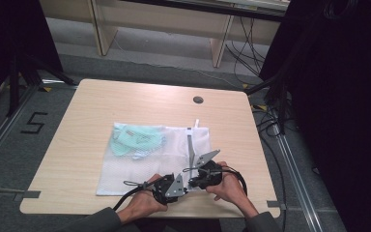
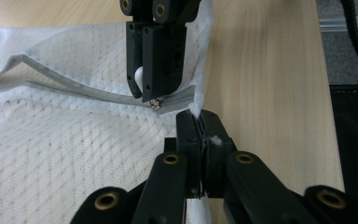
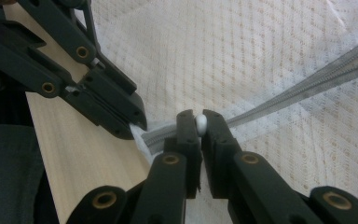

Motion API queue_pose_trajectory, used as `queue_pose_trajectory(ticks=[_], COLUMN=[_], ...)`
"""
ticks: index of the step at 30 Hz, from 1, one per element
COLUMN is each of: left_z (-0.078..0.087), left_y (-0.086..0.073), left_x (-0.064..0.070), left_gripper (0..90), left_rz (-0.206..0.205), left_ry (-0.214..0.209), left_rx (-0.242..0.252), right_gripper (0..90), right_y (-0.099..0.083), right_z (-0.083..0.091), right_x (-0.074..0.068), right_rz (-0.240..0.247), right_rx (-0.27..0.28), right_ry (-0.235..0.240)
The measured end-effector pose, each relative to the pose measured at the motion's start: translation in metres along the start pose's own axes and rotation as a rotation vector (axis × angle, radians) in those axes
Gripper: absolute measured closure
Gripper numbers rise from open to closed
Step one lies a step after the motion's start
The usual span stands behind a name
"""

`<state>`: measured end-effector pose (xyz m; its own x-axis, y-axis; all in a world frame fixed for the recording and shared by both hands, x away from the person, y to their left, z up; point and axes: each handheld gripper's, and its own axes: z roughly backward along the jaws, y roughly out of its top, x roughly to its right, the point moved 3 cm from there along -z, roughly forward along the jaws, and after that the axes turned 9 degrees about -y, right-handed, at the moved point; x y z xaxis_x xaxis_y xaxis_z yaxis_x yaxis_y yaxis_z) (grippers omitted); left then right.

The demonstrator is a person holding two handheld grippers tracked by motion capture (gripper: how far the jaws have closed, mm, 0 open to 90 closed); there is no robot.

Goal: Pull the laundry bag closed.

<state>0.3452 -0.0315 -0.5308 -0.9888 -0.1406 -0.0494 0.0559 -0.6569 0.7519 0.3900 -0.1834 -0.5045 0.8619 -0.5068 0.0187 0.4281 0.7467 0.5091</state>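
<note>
White mesh laundry bag (image 1: pixel 140 164) on table (image 1: pixel 77 125); corner pinched in closed left gripper (image 2: pixel 199 122), zip pull (image 3: pixel 200 123) clamped in closed right gripper (image 3: pixel 200 122).

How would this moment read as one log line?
left gripper: shut on mesh bag corner | right gripper: shut on zipper pull

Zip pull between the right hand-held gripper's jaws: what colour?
White; the zip pull shows best in the right gripper view.

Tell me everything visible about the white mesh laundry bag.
The white mesh laundry bag lies flat on the wooden table, with mint-green fabric showing through its far part. A grey zipper runs along its right side. The left claw pinches the near corner edge; the right claw is shut on the white zipper pull.
</note>
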Motion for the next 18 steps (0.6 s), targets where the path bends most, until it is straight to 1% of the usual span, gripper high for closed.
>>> queue_pose_trajectory(ticks=[1, 2, 3, 5, 6, 7, 8, 9, 10, 11, 12, 18], left_z=[0.0000, 0.0001, 0.0002, 0.0003, 0.0011, 0.0010, 0.0018, 0.0024, 0.0027, 0.0021, 0.0030, 0.0021], left_y=[0.0000, 0.0001, 0.0001, -0.0002, -0.0007, -0.0005, -0.0009, -0.0012, -0.0014, -0.0013, -0.0017, -0.0020], left_x=[0.0001, 0.0004, 0.0005, 0.0002, -0.0010, -0.0005, -0.0015, -0.0018, -0.0021, -0.0019, -0.0029, -0.0022], left_gripper=[87.7, 87.7, 87.7, 87.7, 87.7, 87.7, 87.7, 87.7, 87.7, 87.7, 87.7, 87.7], left_rz=[0.005, 0.006, 0.008, 0.012, 0.006, 0.017, 0.009, 0.015, 0.016, 0.027, 0.014, 0.012], left_ry=[-0.004, -0.006, -0.005, -0.005, 0.002, -0.006, -0.009, -0.007, -0.007, -0.005, -0.007, -0.018], left_rx=[0.000, 0.000, -0.002, 0.000, -0.007, 0.004, -0.002, -0.001, 0.000, 0.009, -0.005, -0.009], right_gripper=[86.8, 86.7, 86.8, 86.8, 86.8, 86.8, 86.7, 86.7, 86.7, 86.7, 86.7, 86.7], right_y=[0.0004, 0.0011, 0.0017, 0.0025, 0.0030, 0.0037, 0.0042, 0.0044, 0.0048, 0.0052, 0.0056, 0.0061], right_z=[0.0001, -0.0007, -0.0014, -0.0020, -0.0028, -0.0032, -0.0030, -0.0032, -0.0034, -0.0037, -0.0041, -0.0049], right_x=[0.0000, 0.0014, 0.0016, 0.0014, 0.0014, 0.0021, 0.0022, 0.0014, 0.0022, 0.0028, 0.0035, 0.0043], right_rz=[-0.004, 0.008, 0.010, 0.000, 0.001, 0.007, 0.008, 0.000, 0.002, 0.004, 0.009, 0.002], right_rx=[-0.005, 0.000, 0.001, -0.009, -0.008, -0.001, -0.005, -0.008, -0.009, -0.008, -0.003, -0.014], right_ry=[-0.006, -0.011, -0.007, 0.000, 0.000, -0.005, -0.003, 0.004, -0.004, -0.004, -0.001, -0.009])
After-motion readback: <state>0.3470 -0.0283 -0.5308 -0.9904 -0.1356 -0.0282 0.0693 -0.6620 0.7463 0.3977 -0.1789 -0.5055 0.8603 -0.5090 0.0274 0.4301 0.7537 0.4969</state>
